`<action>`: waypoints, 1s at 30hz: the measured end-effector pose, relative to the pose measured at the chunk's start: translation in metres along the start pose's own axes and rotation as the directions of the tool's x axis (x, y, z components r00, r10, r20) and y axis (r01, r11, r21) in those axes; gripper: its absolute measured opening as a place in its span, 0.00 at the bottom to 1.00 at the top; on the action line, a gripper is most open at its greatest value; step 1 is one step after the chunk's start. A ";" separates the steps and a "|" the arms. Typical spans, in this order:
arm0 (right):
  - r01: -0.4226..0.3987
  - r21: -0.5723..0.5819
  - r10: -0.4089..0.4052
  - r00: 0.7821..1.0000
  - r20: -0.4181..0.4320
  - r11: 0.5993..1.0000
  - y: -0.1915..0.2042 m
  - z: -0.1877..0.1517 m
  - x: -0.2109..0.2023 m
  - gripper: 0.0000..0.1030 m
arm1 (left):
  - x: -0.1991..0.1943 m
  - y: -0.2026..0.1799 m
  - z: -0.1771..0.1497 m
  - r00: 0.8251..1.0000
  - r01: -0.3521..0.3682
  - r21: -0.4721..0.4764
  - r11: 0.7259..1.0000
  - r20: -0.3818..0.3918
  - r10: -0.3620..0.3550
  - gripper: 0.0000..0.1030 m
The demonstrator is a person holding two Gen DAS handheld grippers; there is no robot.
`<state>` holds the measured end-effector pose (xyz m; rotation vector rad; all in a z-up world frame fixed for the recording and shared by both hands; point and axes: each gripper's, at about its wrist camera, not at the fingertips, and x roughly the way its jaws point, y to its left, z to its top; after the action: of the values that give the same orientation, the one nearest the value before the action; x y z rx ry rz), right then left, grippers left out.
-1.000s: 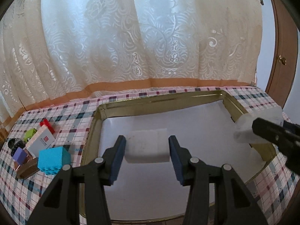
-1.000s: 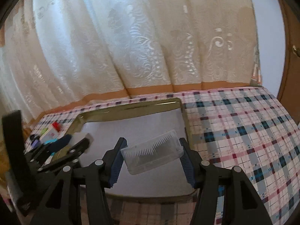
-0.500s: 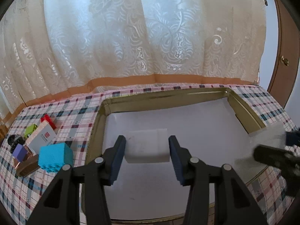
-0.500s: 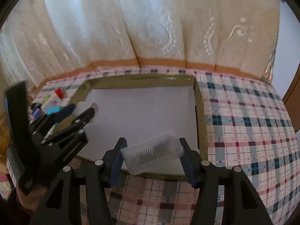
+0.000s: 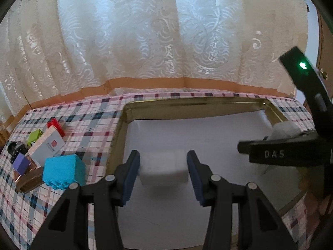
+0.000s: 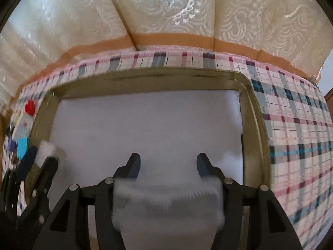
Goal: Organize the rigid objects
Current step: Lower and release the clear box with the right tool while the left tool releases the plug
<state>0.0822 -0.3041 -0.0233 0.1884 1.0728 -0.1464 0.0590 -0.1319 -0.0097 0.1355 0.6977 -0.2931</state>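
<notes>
Tray (image 5: pixel 208 104): white block (image 5: pixel 163 169) btwn left gripper (image 5: pixel 163 174) fingers

The tablecloth (image 5: pixel 93 123) is a plaid of pink, white, grey-blue, navy and dark red. The tray (image 5: pixel 187 104) has a dull gold rim around a white floor. The curtain (image 5: pixel 145 31) is cream lace with swirl and flower figures above an orange-tan band. Left of the tray sit a bright blue block (image 5: pixel 63 171), a red block (image 5: pixel 55 125), a lime-green piece (image 5: pixel 35 135), a purple cube (image 5: pixel 20 162) and a white box (image 5: pixel 46 146) bearing a small red mark.
</notes>
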 end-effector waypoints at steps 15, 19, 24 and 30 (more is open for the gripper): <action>-0.093 0.355 -0.123 0.833 0.540 0.930 -0.062 -0.082 -0.100 0.75 | -0.017 0.015 0.004 0.991 -0.044 -0.071 0.997 0.122 0.052 1.00; -0.006 0.340 -0.169 0.859 0.482 0.940 -0.049 -0.097 -0.093 0.75 | -0.023 0.021 0.005 0.983 -0.094 -0.070 0.993 0.154 0.104 1.00; 0.106 0.281 -0.221 0.883 0.415 0.954 -0.033 -0.078 -0.071 0.75 | -0.032 0.049 0.011 0.969 -0.142 -0.152 0.978 0.180 0.169 1.00; 0.081 0.272 -0.202 0.867 0.455 0.959 -0.028 -0.066 -0.064 0.75 | -0.029 0.070 0.012 0.964 -0.176 -0.204 0.963 0.163 0.211 1.00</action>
<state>-0.0100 -0.3152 0.0006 0.2780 0.5662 -0.4392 0.0672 -0.0617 0.0197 -0.0037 0.5208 -0.0486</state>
